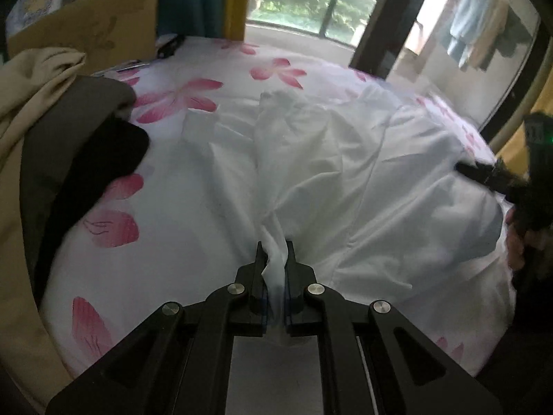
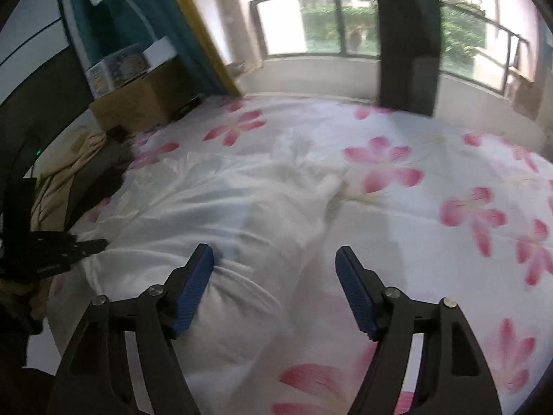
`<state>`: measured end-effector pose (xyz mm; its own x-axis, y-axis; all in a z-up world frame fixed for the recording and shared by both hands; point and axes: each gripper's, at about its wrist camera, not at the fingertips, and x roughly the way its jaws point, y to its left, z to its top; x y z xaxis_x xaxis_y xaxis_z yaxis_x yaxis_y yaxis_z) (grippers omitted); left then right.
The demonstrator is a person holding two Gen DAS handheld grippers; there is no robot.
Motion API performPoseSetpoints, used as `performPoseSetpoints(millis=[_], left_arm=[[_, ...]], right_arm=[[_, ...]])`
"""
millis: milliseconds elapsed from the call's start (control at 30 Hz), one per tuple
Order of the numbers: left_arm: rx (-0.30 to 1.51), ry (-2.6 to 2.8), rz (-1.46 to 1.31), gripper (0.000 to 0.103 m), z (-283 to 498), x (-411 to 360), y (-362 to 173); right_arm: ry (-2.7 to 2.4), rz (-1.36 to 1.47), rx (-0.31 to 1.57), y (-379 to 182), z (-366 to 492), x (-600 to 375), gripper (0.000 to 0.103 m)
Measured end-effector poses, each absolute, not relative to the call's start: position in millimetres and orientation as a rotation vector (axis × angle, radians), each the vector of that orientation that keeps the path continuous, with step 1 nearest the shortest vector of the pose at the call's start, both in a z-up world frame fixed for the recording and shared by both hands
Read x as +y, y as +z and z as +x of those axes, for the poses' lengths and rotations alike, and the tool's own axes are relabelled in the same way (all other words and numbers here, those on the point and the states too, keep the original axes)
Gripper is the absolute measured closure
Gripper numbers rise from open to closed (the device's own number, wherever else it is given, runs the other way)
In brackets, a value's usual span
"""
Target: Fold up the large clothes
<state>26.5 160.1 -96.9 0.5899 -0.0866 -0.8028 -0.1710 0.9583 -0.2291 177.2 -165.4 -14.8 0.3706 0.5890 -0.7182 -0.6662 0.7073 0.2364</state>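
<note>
The left gripper (image 1: 275, 254) is clamped on a pinch of the thin white garment (image 1: 311, 173) crumpled on the floral bedsheet (image 1: 179, 207), while the right gripper (image 2: 274, 263) hovers agape over its near edge — light, limp, slippery-looking cloth, best taken at a hem or corner.

The left claw (image 1: 275, 247) pinches a bunched fold of the white garment (image 1: 311, 159) on the flowered bedsheet (image 1: 166, 228).
</note>
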Motion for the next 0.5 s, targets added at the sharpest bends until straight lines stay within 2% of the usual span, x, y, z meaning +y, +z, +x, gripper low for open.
performPoseSetpoints(millis=[67, 100, 133, 200, 367, 500], left_arm=[[0.943, 0.06, -0.302, 0.09, 28.3, 163.5, -91.8], [0.928, 0.063, -0.29, 0.08, 28.1, 164.1, -87.7], [0.904, 0.065, -0.272, 0.062, 28.2, 164.2, -81.5], [0.865, 0.065, -0.256, 0.042, 31.6, 164.8, -68.7], [0.835, 0.05, -0.25, 0.041, 48.4, 169.3, -57.8], [0.862, 0.04, -0.244, 0.034, 55.0, 173.2, -66.8]], right_arm=[[0.823, -0.115, 0.894, -22.2, 173.5, -154.0, 0.03], [0.829, -0.12, 0.897, -24.8, 172.3, -150.2, 0.03], [0.834, -0.123, 0.901, -27.0, 171.5, -147.2, 0.03], [0.832, -0.12, 0.901, -28.2, 170.8, -144.7, 0.03], [0.823, -0.094, 0.898, -17.7, 170.5, -152.9, 0.03], [0.818, -0.042, 0.847, 5.1, 168.8, -173.6, 0.029]])
